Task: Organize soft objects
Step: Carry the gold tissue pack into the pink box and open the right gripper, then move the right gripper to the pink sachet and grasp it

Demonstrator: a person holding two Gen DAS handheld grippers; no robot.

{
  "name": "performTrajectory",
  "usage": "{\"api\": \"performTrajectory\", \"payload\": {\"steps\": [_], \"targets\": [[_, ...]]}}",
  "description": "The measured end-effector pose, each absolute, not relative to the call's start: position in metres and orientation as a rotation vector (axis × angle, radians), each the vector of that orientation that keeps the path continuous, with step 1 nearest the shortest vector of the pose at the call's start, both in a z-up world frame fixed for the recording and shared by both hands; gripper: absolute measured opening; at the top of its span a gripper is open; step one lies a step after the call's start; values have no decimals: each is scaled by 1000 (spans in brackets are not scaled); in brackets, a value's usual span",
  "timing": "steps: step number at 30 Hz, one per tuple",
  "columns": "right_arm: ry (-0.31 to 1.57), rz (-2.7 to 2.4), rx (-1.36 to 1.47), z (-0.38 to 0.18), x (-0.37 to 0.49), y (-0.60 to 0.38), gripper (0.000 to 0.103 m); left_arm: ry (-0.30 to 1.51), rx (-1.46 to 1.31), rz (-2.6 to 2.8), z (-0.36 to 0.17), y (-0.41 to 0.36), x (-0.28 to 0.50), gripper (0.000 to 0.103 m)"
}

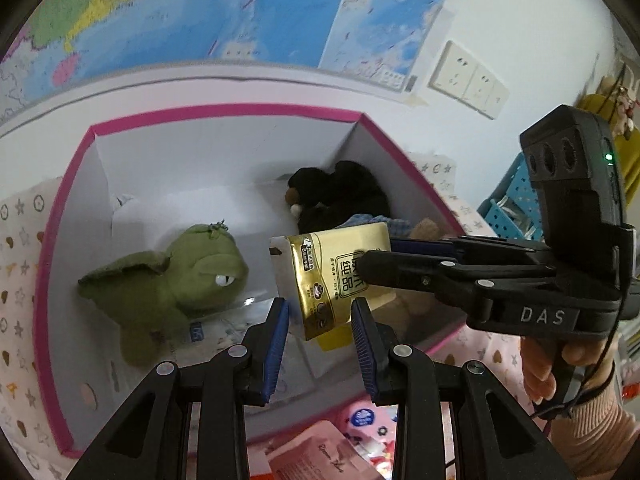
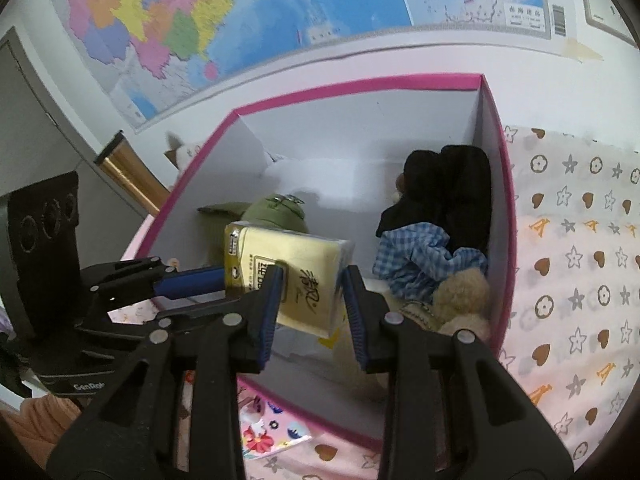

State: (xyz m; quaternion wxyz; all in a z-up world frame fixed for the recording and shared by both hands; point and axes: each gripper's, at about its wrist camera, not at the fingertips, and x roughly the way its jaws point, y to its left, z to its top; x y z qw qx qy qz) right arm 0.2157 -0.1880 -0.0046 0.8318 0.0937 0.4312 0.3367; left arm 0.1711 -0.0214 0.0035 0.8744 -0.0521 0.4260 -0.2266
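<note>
1. Right gripper [image 2: 311, 280]: its blue pads are closed onto the tissue pack [image 2: 288, 252], one on each side of the yellow wrapper, at a medium gap.
2. Left gripper [image 1: 320, 310]: set narrow, and the pack's lower corner is pinched between its pads. From the right wrist view one blue finger meets the pack's left end.
3. So both grippers have hold of the same pack, and it hangs tilted in the air over the open box [image 1: 224, 114], the one with the pink rim.
4. A hand [image 1: 560, 360] in a pale pink sleeve grasps the right gripper's handle.
5. Down in the box, left side: a green plush toy [image 1: 180, 276] with big ears, lying on the white floor.
6. Right corner of the box: a black plush toy [image 2: 448, 188] against the wall, blue checked cloth [image 2: 416, 256] in front of it, and a beige fluffy toy [image 2: 464, 292] nearest.
7. The box sits on a sheet [image 2: 580, 240] printed with stars and hearts.
8. Behind it all, a coloured map [image 2: 240, 20] on the wall, with white wall sockets [image 1: 468, 80] to its right.
</note>
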Motion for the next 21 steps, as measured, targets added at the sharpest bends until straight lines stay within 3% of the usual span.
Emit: {"api": "performTrajectory", "payload": {"steps": [10, 21], "targets": [[881, 616, 140, -5, 214, -183, 35, 930, -104, -405, -11, -19, 186, 31], [811, 657, 145, 11, 176, -203, 36, 825, -118, -379, 8, 6, 148, 34]]}}
